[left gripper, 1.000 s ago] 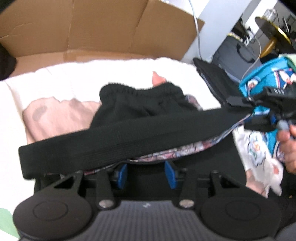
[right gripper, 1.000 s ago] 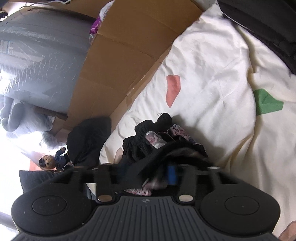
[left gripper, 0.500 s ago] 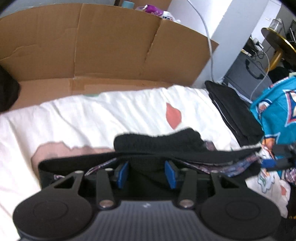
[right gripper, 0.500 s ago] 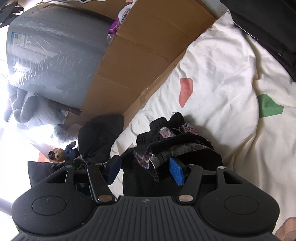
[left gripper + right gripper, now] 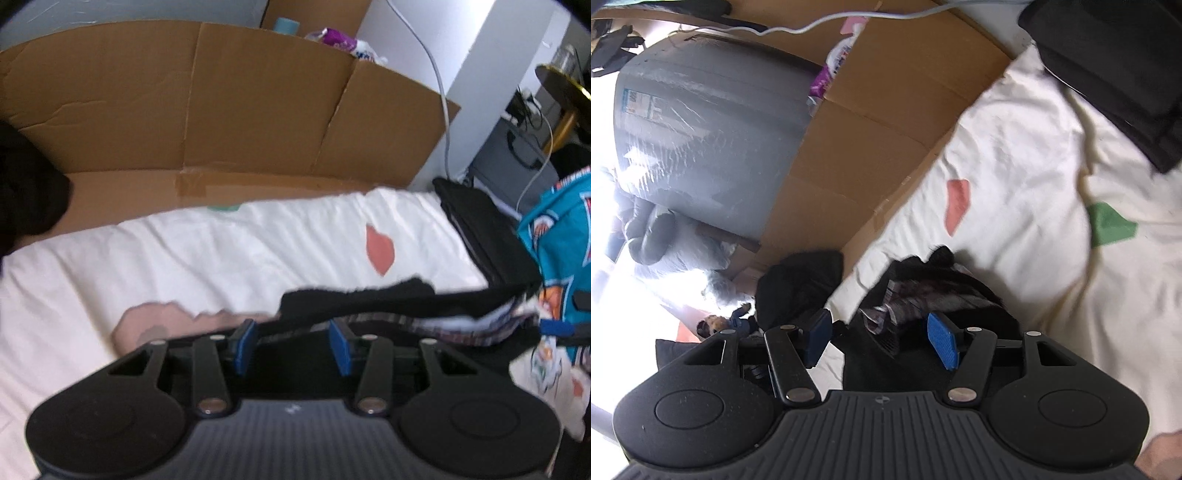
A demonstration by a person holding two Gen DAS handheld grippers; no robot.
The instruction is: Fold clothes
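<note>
Black garment (image 5: 369, 299) — one — between two grippers, left gripper (image 5: 291, 341) and right gripper (image 5: 882, 339).

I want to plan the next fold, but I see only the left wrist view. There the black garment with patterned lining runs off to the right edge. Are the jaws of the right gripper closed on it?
Observer: No. In the right wrist view the right gripper has its jaws apart. The black garment with patterned lining lies between them, and a strip of the white bed sheet shows beside one blue pad.
Operator: What is on the bed beyond the garment?
Observer: A green patch printed on the sheet, to the right of the red patch.
</note>
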